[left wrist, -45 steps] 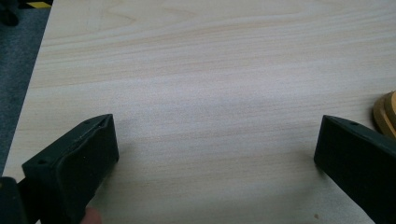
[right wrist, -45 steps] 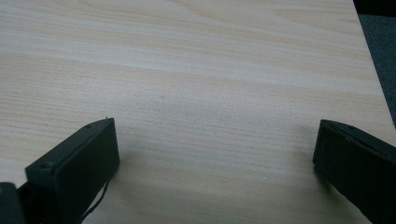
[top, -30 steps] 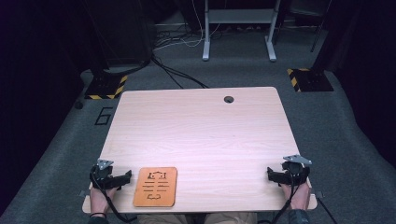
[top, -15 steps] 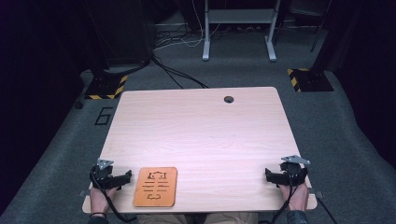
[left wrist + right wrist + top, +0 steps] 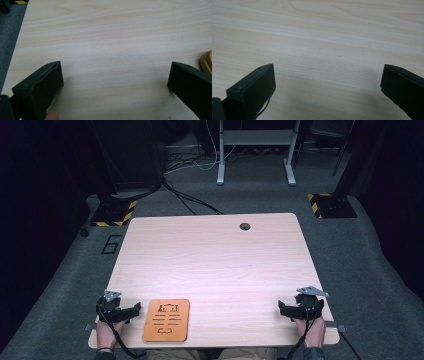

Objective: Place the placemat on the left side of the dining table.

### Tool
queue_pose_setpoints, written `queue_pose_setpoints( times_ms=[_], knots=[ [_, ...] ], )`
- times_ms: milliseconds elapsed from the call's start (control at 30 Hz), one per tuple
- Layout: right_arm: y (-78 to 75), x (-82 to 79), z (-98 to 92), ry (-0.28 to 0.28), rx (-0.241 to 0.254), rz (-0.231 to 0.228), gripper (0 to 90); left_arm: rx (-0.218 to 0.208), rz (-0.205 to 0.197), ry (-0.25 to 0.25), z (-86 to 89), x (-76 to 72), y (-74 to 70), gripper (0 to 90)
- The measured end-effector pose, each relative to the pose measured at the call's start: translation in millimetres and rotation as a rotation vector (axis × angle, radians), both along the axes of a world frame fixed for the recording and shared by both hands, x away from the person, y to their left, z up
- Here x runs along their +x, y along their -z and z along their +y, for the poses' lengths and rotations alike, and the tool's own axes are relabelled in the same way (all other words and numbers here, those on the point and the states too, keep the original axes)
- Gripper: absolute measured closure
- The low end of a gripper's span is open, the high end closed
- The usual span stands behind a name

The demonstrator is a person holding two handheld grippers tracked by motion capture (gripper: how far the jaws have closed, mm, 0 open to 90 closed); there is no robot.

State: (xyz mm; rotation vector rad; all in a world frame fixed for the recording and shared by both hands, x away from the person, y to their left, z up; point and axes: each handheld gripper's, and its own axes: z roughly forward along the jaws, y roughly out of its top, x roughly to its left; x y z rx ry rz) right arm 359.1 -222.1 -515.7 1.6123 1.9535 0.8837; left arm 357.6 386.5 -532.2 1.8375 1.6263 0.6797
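Note:
An orange-brown wooden board (image 5: 167, 319) with dark cut-out marks lies flat near the table's front edge, left of centre. My left gripper (image 5: 134, 310) rests on the table just left of the board, open, with bare wood between its jaws; the board's rounded corner (image 5: 207, 62) peeks in at the right of the left gripper view. At the front right corner of the table my right gripper (image 5: 283, 309) sits open. Its jaws stand wide apart over plain table (image 5: 324, 50), holding nothing.
The light wood table (image 5: 215, 265) has a round cable hole (image 5: 245, 226) near its far edge. Dark carpet surrounds it, with cables (image 5: 185, 195), a desk frame (image 5: 255, 150) and yellow-black striped stand feet (image 5: 112, 215) beyond.
The right gripper has shifted slightly left along the front edge. The left gripper and the board have stayed still.

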Motion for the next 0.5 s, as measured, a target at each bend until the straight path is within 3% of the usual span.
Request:
queue_pose_setpoints(
  times_ms=[500],
  knots=[
    [-10.7,-1.2,37.3,-0.094,0.005,-0.021,0.0,-0.003,-0.001,-0.004,-0.1,-0.1,0.0,0.1]
  ],
)
